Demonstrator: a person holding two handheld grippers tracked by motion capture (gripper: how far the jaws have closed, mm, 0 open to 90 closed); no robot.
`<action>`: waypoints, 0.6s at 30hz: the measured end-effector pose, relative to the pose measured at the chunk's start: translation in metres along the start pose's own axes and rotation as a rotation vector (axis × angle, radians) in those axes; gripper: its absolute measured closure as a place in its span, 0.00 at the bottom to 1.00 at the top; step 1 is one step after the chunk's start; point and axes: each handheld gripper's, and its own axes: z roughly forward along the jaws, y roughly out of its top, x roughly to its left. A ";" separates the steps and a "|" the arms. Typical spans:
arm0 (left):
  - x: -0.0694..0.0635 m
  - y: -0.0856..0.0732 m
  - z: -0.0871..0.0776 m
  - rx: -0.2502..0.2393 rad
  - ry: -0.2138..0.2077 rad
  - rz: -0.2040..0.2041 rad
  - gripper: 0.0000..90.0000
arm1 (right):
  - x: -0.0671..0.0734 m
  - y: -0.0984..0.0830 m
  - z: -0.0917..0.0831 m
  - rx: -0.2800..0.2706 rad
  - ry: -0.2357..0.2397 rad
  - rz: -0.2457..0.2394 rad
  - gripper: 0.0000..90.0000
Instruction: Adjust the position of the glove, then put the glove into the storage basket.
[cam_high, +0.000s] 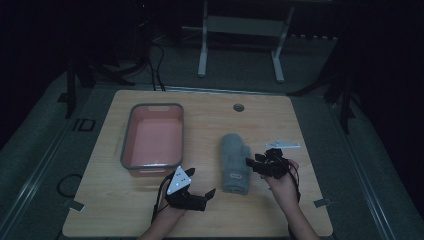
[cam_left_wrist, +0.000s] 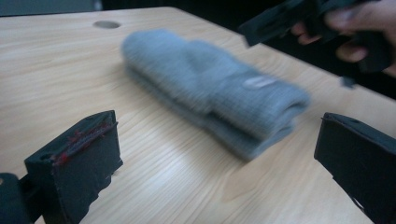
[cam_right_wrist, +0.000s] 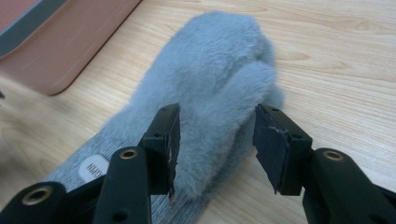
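Note:
A pair of grey fleecy mittens (cam_high: 235, 162) lies stacked on the wooden table (cam_high: 210, 120), cuff toward the front edge. My right gripper (cam_high: 255, 162) hovers at the mittens' right side. In the right gripper view its jaws (cam_right_wrist: 217, 126) stand apart over the thumb side of the mittens (cam_right_wrist: 210, 79), and the pads do not press the fleece. My left gripper (cam_high: 201, 181) sits near the front of the table, left of the mittens, pointing at them. Its jaws (cam_left_wrist: 217, 135) are wide open with nothing between them, the mittens (cam_left_wrist: 210, 88) a short way ahead.
A pink bin (cam_high: 131, 115) with a grey rim stands empty at the table's left, seen too as the bin (cam_right_wrist: 56, 51) in the right gripper view. A cable hole (cam_high: 238, 107) is at the back centre. A small pale flat piece (cam_high: 283, 145) lies at the right.

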 end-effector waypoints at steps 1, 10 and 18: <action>0.000 0.004 0.002 -0.001 -0.010 -0.003 0.01 | 0.000 0.000 0.000 -0.001 0.002 -0.007 0.57; 0.006 0.037 0.026 0.003 -0.037 -0.005 0.01 | -0.004 -0.004 0.004 0.014 0.007 0.004 0.56; 0.015 0.046 0.061 0.103 -0.013 -0.060 0.01 | -0.005 -0.002 0.007 0.001 0.016 0.018 0.50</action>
